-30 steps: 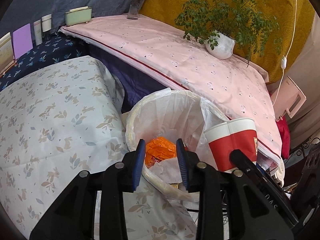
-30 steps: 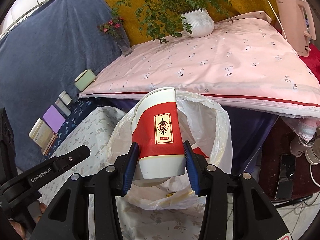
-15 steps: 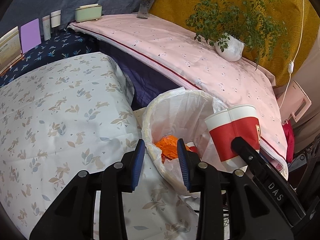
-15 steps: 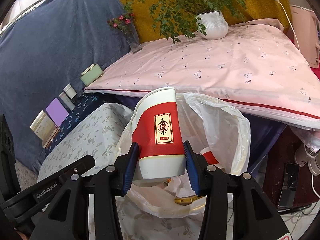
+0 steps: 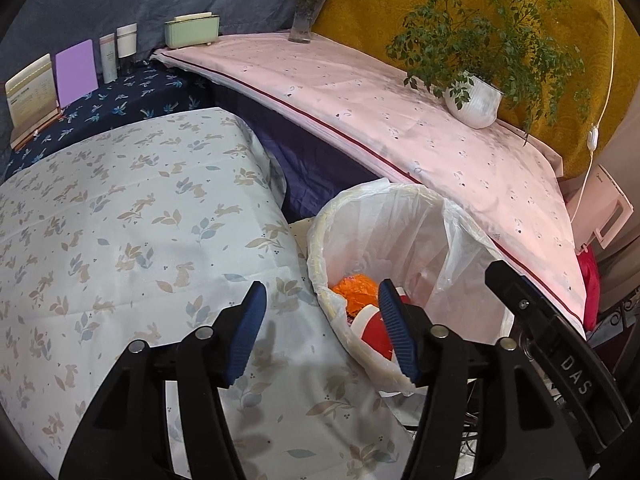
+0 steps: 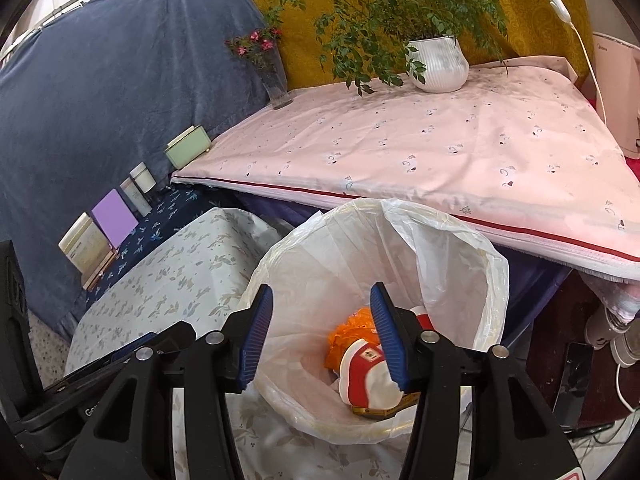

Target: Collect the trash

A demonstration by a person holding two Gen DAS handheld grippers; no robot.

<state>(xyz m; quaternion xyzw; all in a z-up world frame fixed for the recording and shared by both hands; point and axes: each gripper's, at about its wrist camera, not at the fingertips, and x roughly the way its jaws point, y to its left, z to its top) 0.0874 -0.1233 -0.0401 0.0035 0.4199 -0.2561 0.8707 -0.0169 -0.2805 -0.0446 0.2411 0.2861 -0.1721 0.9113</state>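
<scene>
A bin lined with a white plastic bag (image 6: 400, 248) stands between two cloth-covered tables. Inside lie a red and white paper cup (image 6: 362, 374) and an orange crumpled wrapper (image 6: 352, 330). My right gripper (image 6: 320, 334) is open and empty just above the bin's near rim. In the left wrist view the bin (image 5: 400, 232) sits to the right, with the cup (image 5: 374, 330) and the orange wrapper (image 5: 358, 290) in it. My left gripper (image 5: 320, 332) is open and empty over the rabbit-print cloth at the bin's left rim.
A rabbit-print table (image 5: 120, 232) lies left of the bin. A pink-clothed table (image 6: 420, 148) lies behind it with a white plant pot (image 6: 438, 64) and a flower vase (image 6: 276, 84). Small boxes and bottles (image 6: 116, 220) line the blue backdrop. Cables and a phone (image 6: 574, 376) lie at right.
My right gripper opened and the red and white cup dropped into the bin. My left gripper opened wider and shifted left, away from the bin.
</scene>
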